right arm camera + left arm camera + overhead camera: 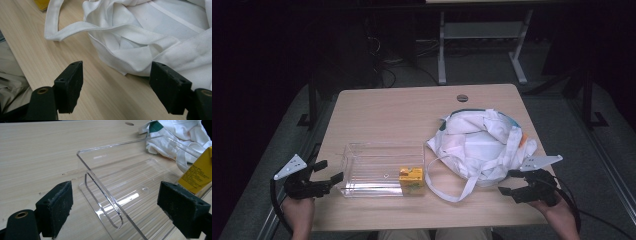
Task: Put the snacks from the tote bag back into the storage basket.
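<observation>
A clear plastic box [377, 167] lies on the wooden table [402, 115], with a yellow carton [411, 181] standing at its near right corner. To its right sits a crumpled white cloth bag [484, 145] whose strap [447, 192] loops toward the front edge. My left gripper [329, 171] is open just left of the box. In the left gripper view the box's left wall [100, 178] stands between the wide jaws of that gripper [116, 187], untouched, with the carton [198, 175] behind. My right gripper [507, 182] is open at the bag's near right. Its jaws [117, 67] frame the bag's hem [135, 56] without touching.
A round cable hole [462, 97] marks the table's far edge. A metal desk frame [442, 50] stands on the floor beyond. The person's trousers [10, 75] show past the front table edge. Bare wood lies left of and behind the box.
</observation>
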The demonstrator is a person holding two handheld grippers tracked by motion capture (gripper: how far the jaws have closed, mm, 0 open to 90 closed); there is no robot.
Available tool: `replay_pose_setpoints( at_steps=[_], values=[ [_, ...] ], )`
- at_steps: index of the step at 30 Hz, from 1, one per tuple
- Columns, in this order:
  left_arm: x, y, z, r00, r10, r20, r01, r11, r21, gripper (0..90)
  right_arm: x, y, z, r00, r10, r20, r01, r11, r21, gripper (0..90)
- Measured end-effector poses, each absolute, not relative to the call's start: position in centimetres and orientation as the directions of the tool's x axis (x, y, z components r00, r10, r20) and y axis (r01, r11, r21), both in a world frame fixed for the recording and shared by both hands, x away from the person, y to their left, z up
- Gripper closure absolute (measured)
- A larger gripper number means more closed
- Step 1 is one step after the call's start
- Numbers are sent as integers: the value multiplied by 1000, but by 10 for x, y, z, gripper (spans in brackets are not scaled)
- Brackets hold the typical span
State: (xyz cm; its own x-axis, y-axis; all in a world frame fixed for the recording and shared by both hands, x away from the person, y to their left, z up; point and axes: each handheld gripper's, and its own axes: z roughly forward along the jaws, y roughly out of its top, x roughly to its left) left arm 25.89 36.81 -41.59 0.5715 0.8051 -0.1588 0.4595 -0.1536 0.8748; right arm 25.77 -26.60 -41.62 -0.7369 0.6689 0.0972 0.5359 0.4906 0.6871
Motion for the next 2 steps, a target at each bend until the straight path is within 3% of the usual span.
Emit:
replay_pose_setpoints(
  at_steps=[2],
  values=[
    [259, 366, -416, 576, 803, -153, 455, -159, 876, 127, 256, -268, -418, -730, 674, 107, 536, 469, 702, 256]
  ],
)
